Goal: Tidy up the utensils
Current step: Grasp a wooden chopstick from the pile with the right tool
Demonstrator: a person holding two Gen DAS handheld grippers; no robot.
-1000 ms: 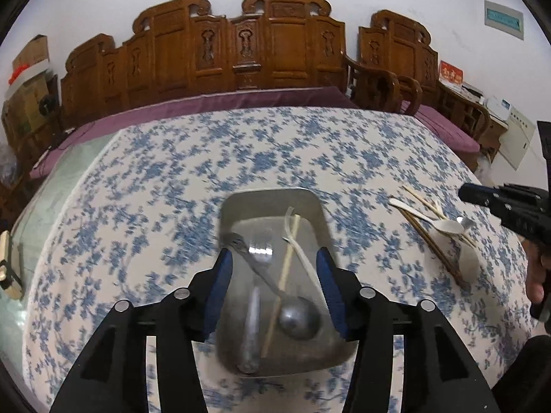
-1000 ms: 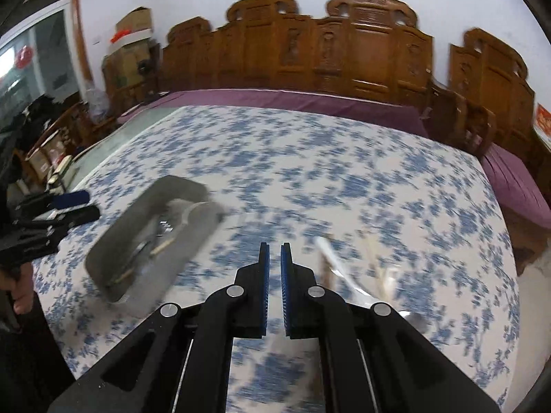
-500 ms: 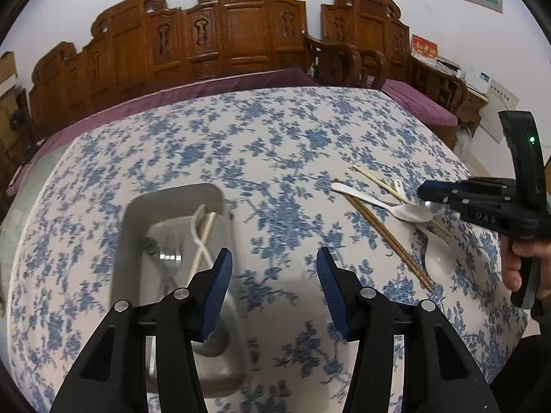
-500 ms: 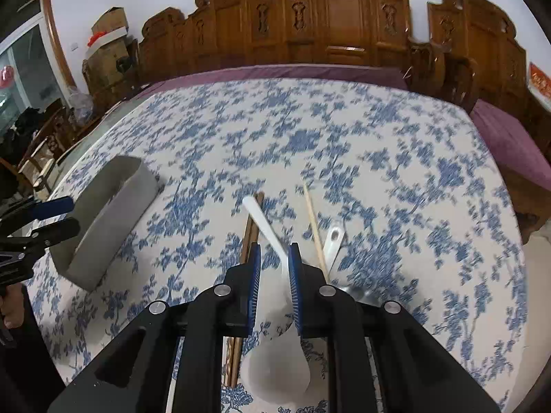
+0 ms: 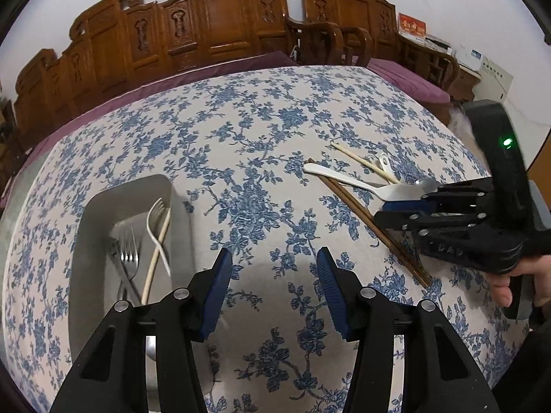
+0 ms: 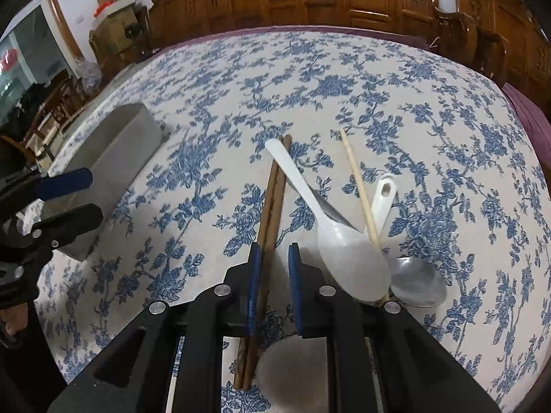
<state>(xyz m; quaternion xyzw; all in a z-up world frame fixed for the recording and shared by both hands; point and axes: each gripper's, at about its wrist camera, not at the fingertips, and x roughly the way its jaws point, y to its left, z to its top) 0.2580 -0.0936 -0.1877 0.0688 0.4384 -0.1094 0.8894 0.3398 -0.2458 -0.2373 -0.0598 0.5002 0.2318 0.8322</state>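
A grey tray [image 5: 93, 213] at the left holds forks [image 5: 129, 258] and a pale chopstick. My left gripper [image 5: 273, 258] hangs open over bare tablecloth to the tray's right, with nothing between its pads. The loose pile lies further right: a pair of brown chopsticks [image 6: 275, 186], a white spoon [image 6: 347, 258], a pale chopstick [image 6: 358, 179], a small white spoon [image 6: 384, 199] and a metal spoon [image 6: 416, 282]. My right gripper [image 6: 274, 251] is low over the pile, jaws slightly apart. The brown chopsticks run between them, close to the left pad, not squeezed.
The blue-flowered tablecloth [image 5: 261, 130] covers a large round table. Carved wooden chairs [image 5: 220, 31] ring its far side. Cardboard boxes [image 6: 117, 7] stand in the far left corner. A hand [image 5: 516, 282] holds the right gripper's handle near the table's right edge.
My left gripper has swung right, from over the tray to over bare cloth. The right gripper has sunk onto the pile, its jaws a little wider, the brown chopsticks now between them.
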